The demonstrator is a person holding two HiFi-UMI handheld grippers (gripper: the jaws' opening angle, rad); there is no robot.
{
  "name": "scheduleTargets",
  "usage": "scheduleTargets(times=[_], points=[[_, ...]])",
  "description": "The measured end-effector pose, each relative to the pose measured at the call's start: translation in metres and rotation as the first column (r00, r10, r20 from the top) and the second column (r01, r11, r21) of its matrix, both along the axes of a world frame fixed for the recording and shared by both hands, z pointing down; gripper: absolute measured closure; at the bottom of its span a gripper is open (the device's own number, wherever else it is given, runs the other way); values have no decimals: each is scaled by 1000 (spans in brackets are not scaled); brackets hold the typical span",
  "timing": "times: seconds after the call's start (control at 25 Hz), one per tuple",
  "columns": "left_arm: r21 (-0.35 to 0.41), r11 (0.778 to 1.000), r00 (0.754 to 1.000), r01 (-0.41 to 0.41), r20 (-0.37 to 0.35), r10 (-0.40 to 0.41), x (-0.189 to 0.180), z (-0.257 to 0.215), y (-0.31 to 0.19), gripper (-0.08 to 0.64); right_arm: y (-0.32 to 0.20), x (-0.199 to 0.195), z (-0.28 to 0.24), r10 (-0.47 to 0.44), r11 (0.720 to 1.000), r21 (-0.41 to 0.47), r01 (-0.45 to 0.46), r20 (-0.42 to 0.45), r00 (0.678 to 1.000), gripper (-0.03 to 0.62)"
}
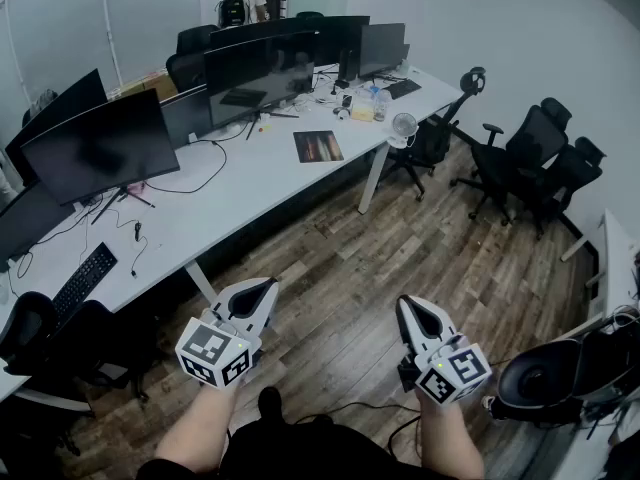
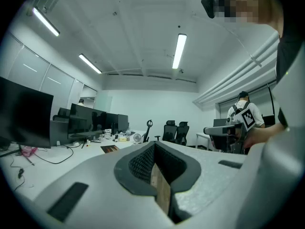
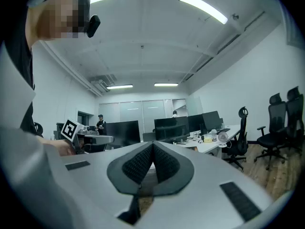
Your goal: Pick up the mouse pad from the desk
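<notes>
Two pairs of jaws closed on nothing: my left hand-held gripper (image 1: 258, 293), lower left of centre in the head view, and my right hand-held gripper (image 1: 415, 315), lower right, both empty. The mouse pad (image 1: 318, 146), a dark rectangle, lies flat on the white tabletop (image 1: 250, 183) in the upper middle of the frame, near the front edge and well apart from both. Its long side appears to run across the frame. My left looks slightly nearer, so I judge the reach goes up and a little right
</notes>
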State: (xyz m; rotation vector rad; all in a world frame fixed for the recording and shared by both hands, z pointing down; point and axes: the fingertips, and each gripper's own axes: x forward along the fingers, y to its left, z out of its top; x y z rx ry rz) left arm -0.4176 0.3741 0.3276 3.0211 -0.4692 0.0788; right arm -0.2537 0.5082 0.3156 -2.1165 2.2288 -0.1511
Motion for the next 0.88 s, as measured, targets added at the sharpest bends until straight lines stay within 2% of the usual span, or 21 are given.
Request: scheduleTargets(times=[0.16,0.44,0.88], points=[[32,999,1000,0,-1,0,3,0,17,552,9,-1,1,-16,1000,4,16,2,1000,589],[38,999,999,33,-25,-32,2,-4,29,552,24,4,0,-20,1000,9,20,4,1000,589],[93,996,999,9,-46,-4,28,-25,72,552,73,21,3,-39,999,12,39,13,999,588]])
